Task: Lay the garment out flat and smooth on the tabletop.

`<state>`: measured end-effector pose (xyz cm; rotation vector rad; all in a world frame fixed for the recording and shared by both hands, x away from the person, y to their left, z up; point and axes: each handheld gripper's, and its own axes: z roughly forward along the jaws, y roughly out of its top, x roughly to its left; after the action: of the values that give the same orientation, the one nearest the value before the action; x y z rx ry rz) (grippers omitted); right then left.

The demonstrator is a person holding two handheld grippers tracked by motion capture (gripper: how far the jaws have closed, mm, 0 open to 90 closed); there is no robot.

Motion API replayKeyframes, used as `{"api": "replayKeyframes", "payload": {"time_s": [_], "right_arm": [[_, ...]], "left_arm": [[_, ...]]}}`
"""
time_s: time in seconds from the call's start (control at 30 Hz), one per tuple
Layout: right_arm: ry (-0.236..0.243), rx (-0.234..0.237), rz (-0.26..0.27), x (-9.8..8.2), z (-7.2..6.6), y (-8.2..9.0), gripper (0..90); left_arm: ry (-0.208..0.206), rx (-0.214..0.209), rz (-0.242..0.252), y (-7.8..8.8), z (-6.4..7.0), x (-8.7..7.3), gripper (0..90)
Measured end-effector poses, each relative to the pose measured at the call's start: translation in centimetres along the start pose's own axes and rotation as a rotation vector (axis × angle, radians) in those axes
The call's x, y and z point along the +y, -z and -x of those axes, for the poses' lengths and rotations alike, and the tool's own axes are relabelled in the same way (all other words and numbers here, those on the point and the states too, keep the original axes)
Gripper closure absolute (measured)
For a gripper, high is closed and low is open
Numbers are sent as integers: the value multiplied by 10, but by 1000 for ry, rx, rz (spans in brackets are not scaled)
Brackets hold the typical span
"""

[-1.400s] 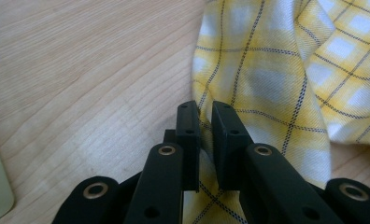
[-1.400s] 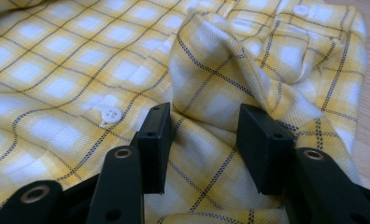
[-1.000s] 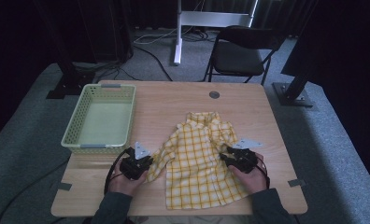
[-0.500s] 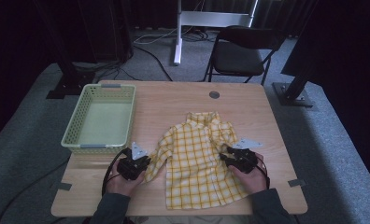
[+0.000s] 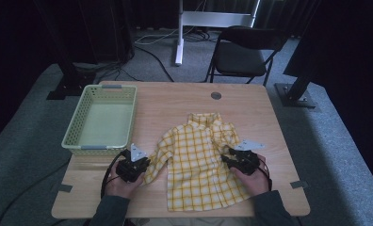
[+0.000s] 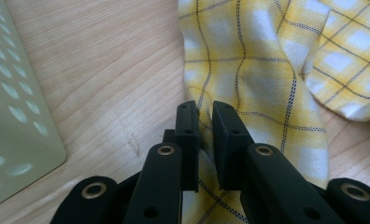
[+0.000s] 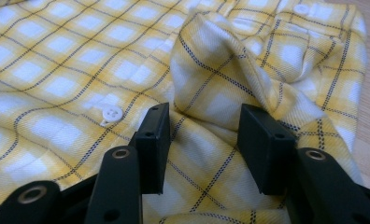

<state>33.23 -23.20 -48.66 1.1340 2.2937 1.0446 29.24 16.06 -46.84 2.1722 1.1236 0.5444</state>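
A yellow plaid shirt [image 5: 196, 160] lies flat on the wooden table [image 5: 175, 101], collar toward the far side. My left gripper [image 5: 143, 168] is at the end of the shirt's left sleeve [image 6: 262, 88]. In the left gripper view its jaws [image 6: 205, 112] are nearly together, with sleeve cloth pinched between them. My right gripper [image 5: 228, 161] rests on the shirt's right side. In the right gripper view its jaws [image 7: 204, 116] stand wide apart astride a raised fold of the right sleeve [image 7: 220, 60], and the pads are not pressing on it. A white button [image 7: 111, 113] lies just left of the jaws.
A pale green plastic basket [image 5: 100, 147], with nothing in it, stands on the table's left half, close beyond my left hand. A small round dark mark [image 5: 216, 95] is near the far edge. A folding chair [image 5: 241, 56] and stand legs are on the floor behind the table.
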Motion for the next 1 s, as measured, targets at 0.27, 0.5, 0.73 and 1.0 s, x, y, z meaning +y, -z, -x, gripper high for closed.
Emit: {"api": "replayKeyframes", "payload": {"time_s": [0.27, 0.5, 0.73, 1.0], "right_arm": [[-1, 1, 0, 0, 0, 0, 532], [-1, 2, 0, 0, 0, 0, 527], [-1, 2, 0, 0, 0, 0, 526], [-1, 2, -1, 0, 0, 0, 525]], "left_arm": [[2, 0, -1, 1, 0, -1, 822], [4, 3, 1, 2, -1, -1, 822], [6, 4, -1, 2, -2, -3, 822], [6, 6, -1, 3, -3, -3, 822]]}}
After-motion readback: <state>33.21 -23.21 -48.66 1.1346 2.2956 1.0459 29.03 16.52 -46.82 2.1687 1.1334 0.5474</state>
